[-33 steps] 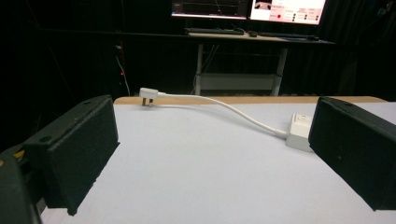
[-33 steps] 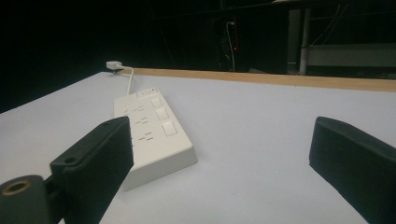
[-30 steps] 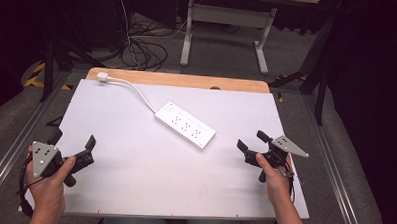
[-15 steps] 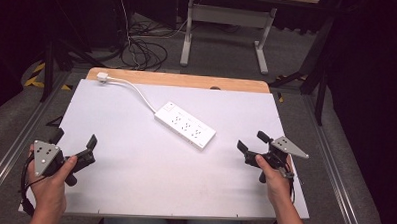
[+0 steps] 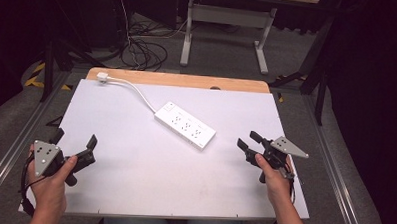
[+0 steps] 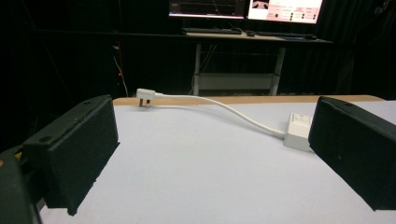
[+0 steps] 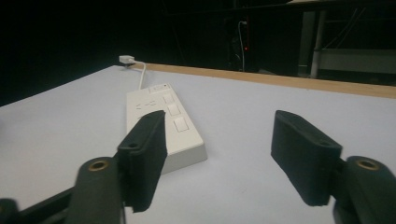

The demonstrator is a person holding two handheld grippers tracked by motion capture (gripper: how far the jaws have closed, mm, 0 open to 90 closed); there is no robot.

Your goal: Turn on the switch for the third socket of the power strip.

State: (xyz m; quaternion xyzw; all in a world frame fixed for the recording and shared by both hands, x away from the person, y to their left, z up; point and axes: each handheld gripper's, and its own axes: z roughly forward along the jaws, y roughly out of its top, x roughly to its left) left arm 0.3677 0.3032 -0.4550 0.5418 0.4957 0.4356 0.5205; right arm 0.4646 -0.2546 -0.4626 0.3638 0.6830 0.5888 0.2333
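Observation:
A white power strip [image 5: 185,125] lies diagonally near the middle of the white table [image 5: 133,190]. Its white cable [image 5: 134,92] runs to a plug [image 5: 102,77] at the far left by the wooden edge. My left gripper [image 5: 75,139] rests open at the table's near left, held by a hand, nothing between its jaws. In the left gripper view the plug [image 6: 144,95], cable and one end of the strip [image 6: 297,130] lie ahead. My right gripper [image 5: 249,140] stands open at the near right, just right of the strip. In the right gripper view the strip [image 7: 161,123] sits ahead, left of centre.
A wooden strip [image 5: 187,81] borders the table's far edge. Beyond it on the floor are tangled black cables [image 5: 143,50] and a grey desk frame [image 5: 224,28]. Metal rails [image 5: 334,167] run along both sides of the table. Monitors [image 6: 247,8] glow in the dark background.
The left gripper has shifted slightly; the right gripper and the power strip stay where they were. Both grippers remain open.

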